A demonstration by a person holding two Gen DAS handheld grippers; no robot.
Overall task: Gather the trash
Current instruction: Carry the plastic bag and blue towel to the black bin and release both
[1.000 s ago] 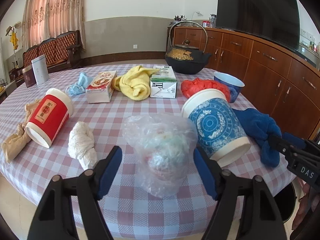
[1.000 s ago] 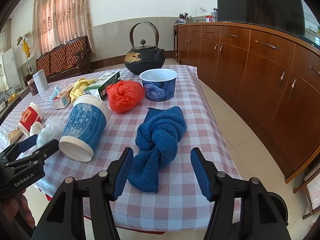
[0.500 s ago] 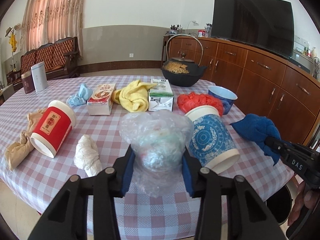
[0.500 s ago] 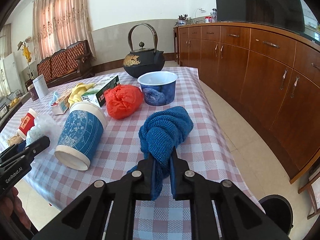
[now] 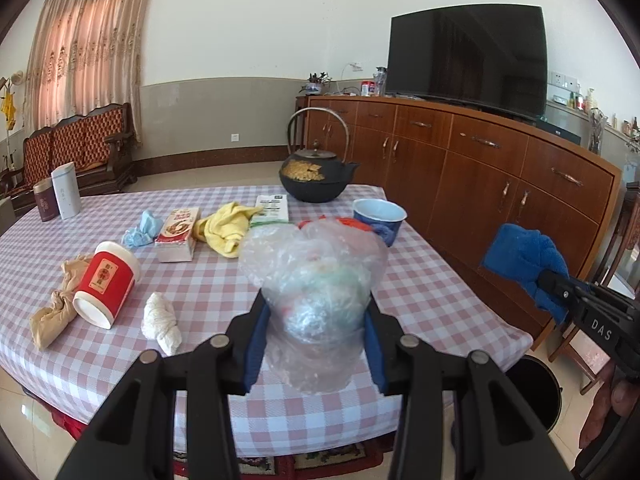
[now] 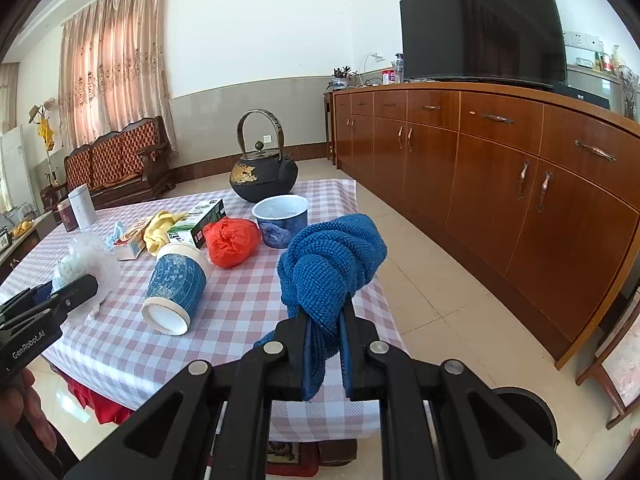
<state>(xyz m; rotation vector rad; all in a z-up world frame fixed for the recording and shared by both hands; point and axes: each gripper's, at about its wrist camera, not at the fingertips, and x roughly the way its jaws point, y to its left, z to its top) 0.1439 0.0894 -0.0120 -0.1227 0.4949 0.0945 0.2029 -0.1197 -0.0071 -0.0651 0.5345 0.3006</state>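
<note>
The left tongs squeeze a clear plastic bag stuffed with scraps. The bag sits right between the two blue pads and sticks up above them. It is lifted up over the near edge of the bench, not lying on it.

The right tongs pinch a knotted blue cloth tight. The knot bulges above the tips, and a tail of cloth hangs down between them. The cloth is in the air, off the right edge of the bench, over the floor. A black bin stands on the floor below and to the right.

Still lying on the bench are a blue cup on its side, a red bag, a blue bowl, a red cup on its side, a white wad, a yellow cloth and a black teapot.
</note>
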